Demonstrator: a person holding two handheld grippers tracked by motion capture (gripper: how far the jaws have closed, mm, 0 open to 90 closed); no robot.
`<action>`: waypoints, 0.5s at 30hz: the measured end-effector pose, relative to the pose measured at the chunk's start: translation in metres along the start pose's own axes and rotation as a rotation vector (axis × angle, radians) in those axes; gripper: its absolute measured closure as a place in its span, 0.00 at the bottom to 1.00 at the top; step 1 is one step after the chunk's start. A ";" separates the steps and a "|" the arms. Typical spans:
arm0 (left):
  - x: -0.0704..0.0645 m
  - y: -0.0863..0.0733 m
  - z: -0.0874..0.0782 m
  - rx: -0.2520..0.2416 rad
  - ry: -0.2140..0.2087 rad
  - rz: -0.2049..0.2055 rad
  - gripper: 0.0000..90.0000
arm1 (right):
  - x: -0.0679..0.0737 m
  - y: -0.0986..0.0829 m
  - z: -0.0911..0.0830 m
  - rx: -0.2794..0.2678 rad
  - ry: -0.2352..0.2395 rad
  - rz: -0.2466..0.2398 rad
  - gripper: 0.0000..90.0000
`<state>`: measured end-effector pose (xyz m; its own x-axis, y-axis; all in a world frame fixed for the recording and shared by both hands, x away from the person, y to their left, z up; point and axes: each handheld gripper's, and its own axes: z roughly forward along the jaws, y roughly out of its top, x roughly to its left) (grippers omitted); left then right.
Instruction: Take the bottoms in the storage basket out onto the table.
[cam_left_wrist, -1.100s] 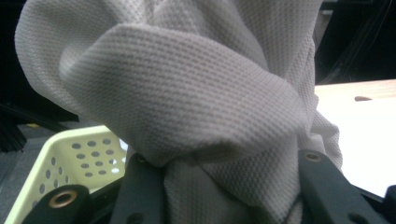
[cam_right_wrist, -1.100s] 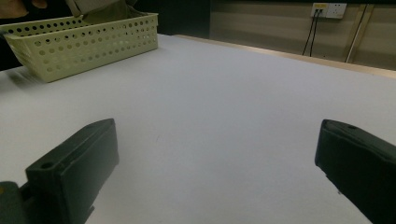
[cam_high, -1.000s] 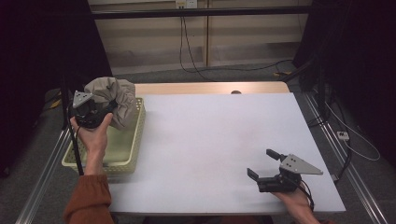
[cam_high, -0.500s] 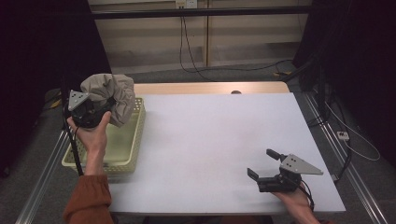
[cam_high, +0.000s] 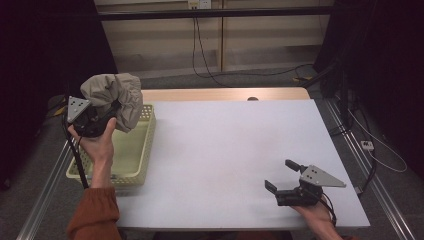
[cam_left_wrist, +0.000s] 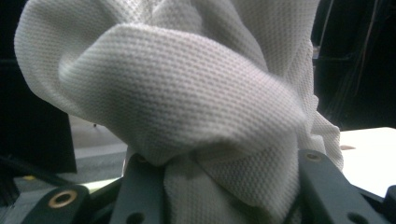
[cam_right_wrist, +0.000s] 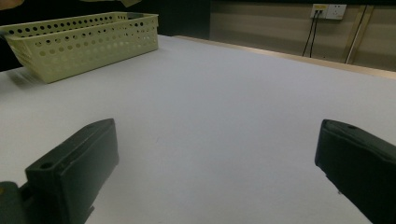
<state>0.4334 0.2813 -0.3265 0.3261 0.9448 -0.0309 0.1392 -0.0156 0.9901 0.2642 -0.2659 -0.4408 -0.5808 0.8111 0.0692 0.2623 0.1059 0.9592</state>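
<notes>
Item 1, left gripper (cam_high: 102, 119): raised over the far end of the basket, jaws clamped on a bunched fold of the grey cloth (cam_high: 114, 97). In the left gripper view the cloth (cam_left_wrist: 187, 102) is pinched between the two black jaws and balloons up and forward of them, blocking most of the sight line ahead.

Item 2, grey cloth: held clear of the basket, most of its bulk above and just beyond the jaws, one lobe hanging towards the table side.
Risk: the grip appears to take a single gathered fold. If that fold slides under the weight of the hanging bulk, the cloth likely drops back into the basket or drapes over its rim.
Risk: a trailing edge, hidden behind the bundle, may snag the basket wall and drag the basket along.

Item 3, basket (cam_high: 134, 160): pale yellow, perforated, directly beneath the left gripper, at the table's left edge. A snag could tip it off that edge.

Item 4, white table (cam_high: 230, 150): bare surface ahead of both tools.

Item 5, right gripper (cam_high: 285, 176): well apart from the cloth, low over the near right corner, jaws spread wide and holding nothing. Too distant to catch a slipping cloth promptly.
</notes>
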 end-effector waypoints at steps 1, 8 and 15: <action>-0.001 0.001 -0.001 -0.005 -0.002 0.000 0.68 | 0.000 0.000 0.000 0.000 0.001 0.001 0.00; -0.009 0.009 -0.004 -0.032 -0.008 0.009 0.68 | 0.000 0.000 0.000 0.000 0.000 0.002 0.00; -0.016 0.015 -0.005 -0.035 -0.008 0.020 0.68 | 0.000 0.000 0.000 0.000 0.001 0.003 0.00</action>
<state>0.4256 0.2679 -0.3104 0.3364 0.9416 -0.0121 0.0995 -0.0228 0.9948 0.2642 -0.2657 -0.4408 -0.5810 0.8107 0.0724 0.2643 0.1038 0.9588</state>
